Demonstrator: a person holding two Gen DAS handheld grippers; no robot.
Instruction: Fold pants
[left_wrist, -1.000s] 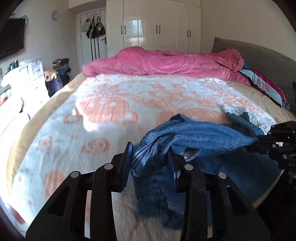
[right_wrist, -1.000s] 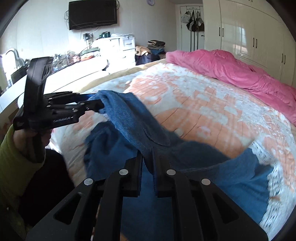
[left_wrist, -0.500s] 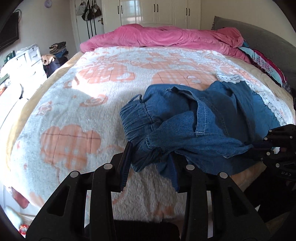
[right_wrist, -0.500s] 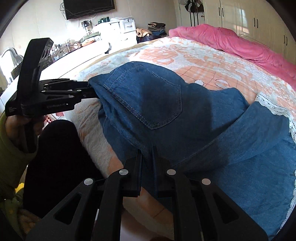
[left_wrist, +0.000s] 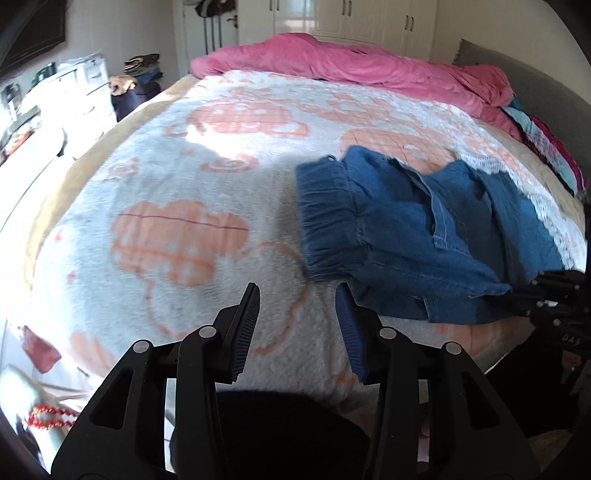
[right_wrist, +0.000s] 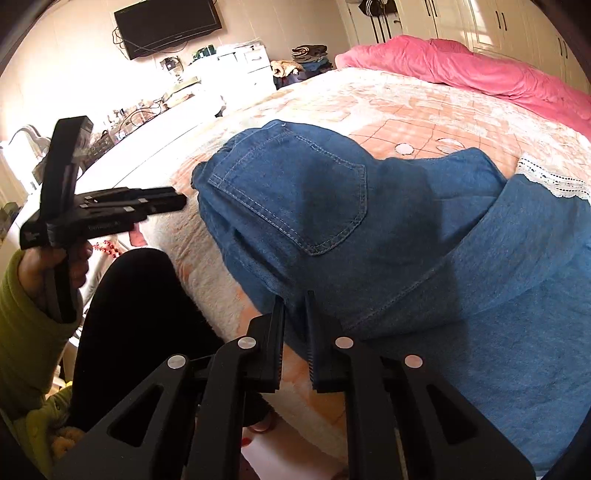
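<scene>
Jeans are spread on the blanket near the bed's front edge, waistband bunched, back pocket up. A fold of denim is pinched between the pressed-together fingers of the right tongs, angled down. The left tongs, also tilted down, are opening w/ nothing between them; the jeans lie just ahead and to the right. In the right view, left tongs are gripped by a hand in a green sleeve.

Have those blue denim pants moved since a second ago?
Yes. The blue denim pants were lifted off the peach-and-white blanket before; now they lie on it, free of the opening left gripper.
</scene>
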